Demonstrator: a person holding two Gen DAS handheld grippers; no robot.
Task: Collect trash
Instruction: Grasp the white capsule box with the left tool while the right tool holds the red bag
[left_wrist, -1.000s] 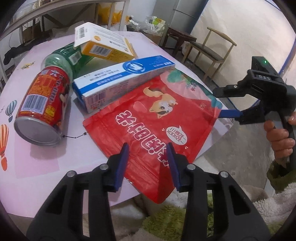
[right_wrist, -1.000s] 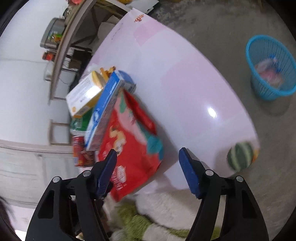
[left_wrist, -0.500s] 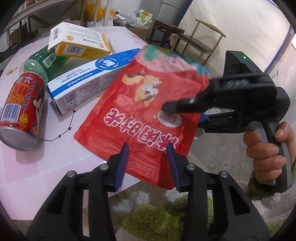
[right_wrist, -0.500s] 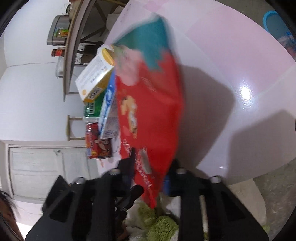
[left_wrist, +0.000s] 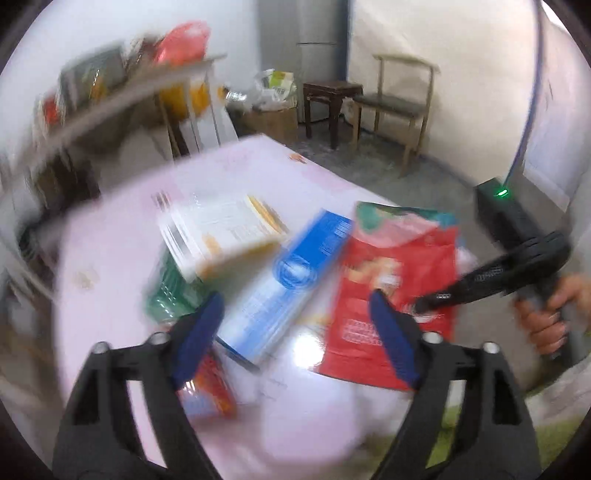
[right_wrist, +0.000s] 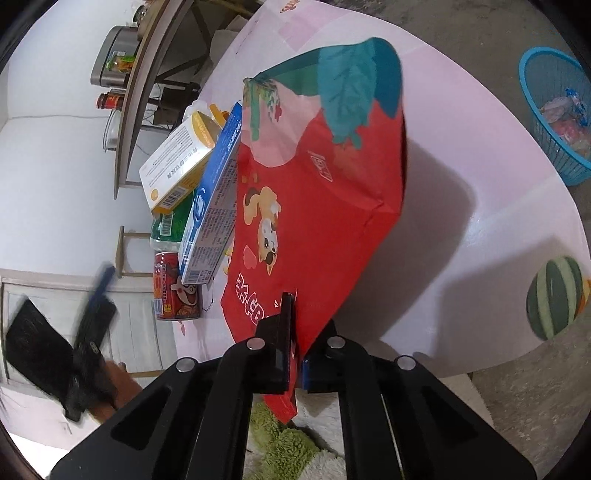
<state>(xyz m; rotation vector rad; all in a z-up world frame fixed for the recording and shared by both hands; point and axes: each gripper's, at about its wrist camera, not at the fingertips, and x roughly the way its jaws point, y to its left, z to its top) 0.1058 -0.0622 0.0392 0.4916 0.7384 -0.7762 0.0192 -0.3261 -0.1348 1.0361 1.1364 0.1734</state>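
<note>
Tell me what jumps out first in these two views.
The big red snack bag dominates: the right tongs are shut on its lower corner, lifting it off the pink table. Left of it lies a pile of boxes with a red can. The left tongs are open over that pile, and a blue basket holding trash stands on the floor beyond the table.
</note>
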